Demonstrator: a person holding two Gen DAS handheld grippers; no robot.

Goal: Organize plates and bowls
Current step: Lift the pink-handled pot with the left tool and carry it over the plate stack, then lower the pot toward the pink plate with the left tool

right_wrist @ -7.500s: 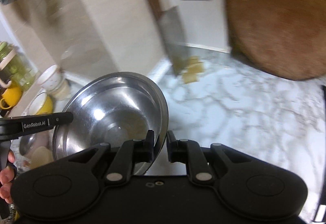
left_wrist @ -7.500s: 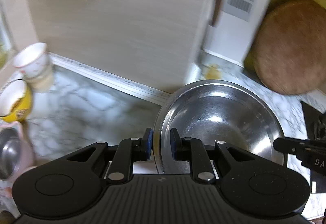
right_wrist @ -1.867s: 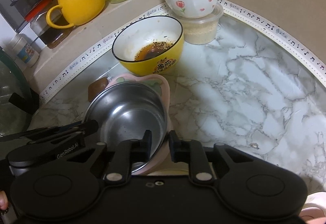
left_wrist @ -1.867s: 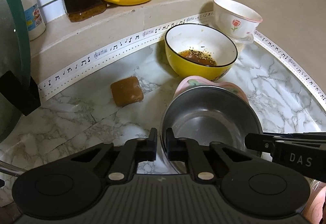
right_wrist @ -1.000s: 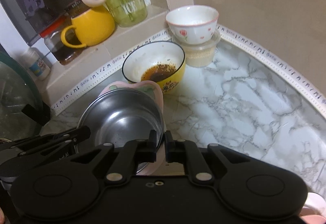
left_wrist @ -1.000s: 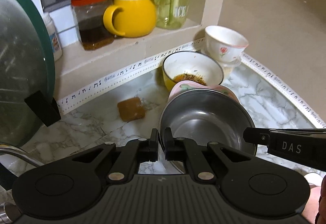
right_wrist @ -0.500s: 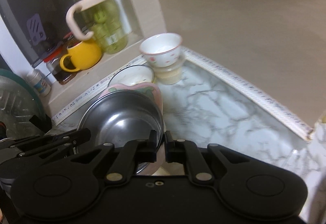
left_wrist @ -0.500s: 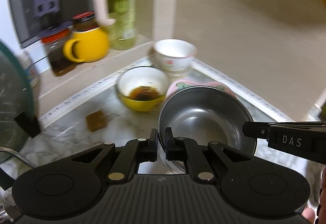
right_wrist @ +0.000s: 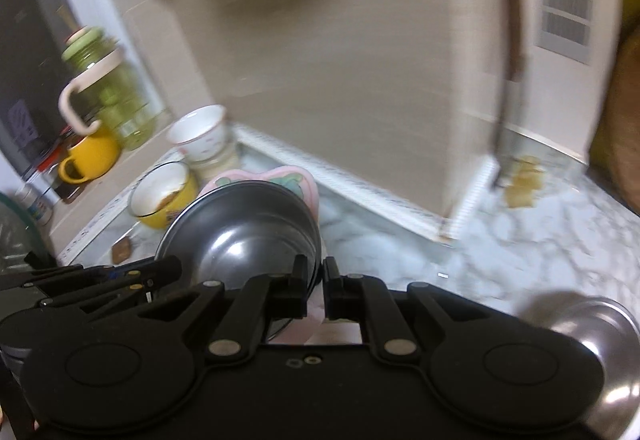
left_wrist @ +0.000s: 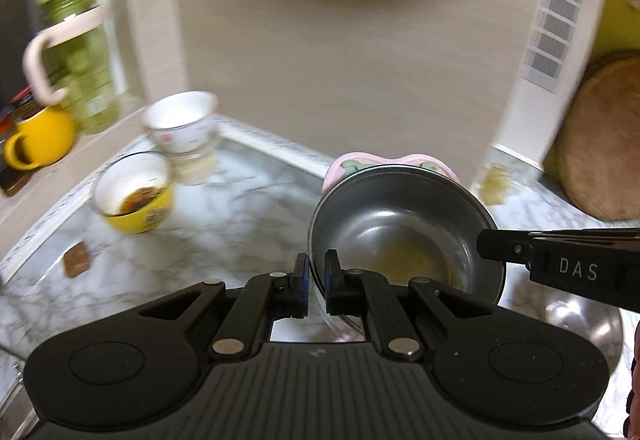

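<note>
A small steel bowl [left_wrist: 404,236] nested in a pink dish [left_wrist: 384,162] is held in the air between both grippers. My left gripper [left_wrist: 316,280] is shut on the stack's near-left rim. My right gripper [right_wrist: 316,286] is shut on its right rim; the steel bowl [right_wrist: 248,236] and pink dish [right_wrist: 280,176] show there too. A large steel bowl [right_wrist: 600,352] sits on the marble counter at lower right, also seen in the left wrist view [left_wrist: 584,324]. A dirty yellow bowl [left_wrist: 134,192] and a white flowered bowl [left_wrist: 182,126] stand at the left.
A ledge at far left holds a yellow mug [left_wrist: 38,138] and a green jug [left_wrist: 76,52]. A round wooden board [left_wrist: 604,140] leans at the right. A brown square [left_wrist: 76,260] lies on the counter [left_wrist: 224,216]. A beige tiled wall is behind.
Both grippers have carried the steel bowl and pink dish up and to the right, away from the ledge corner. The large steel bowl has come into view at lower right.
</note>
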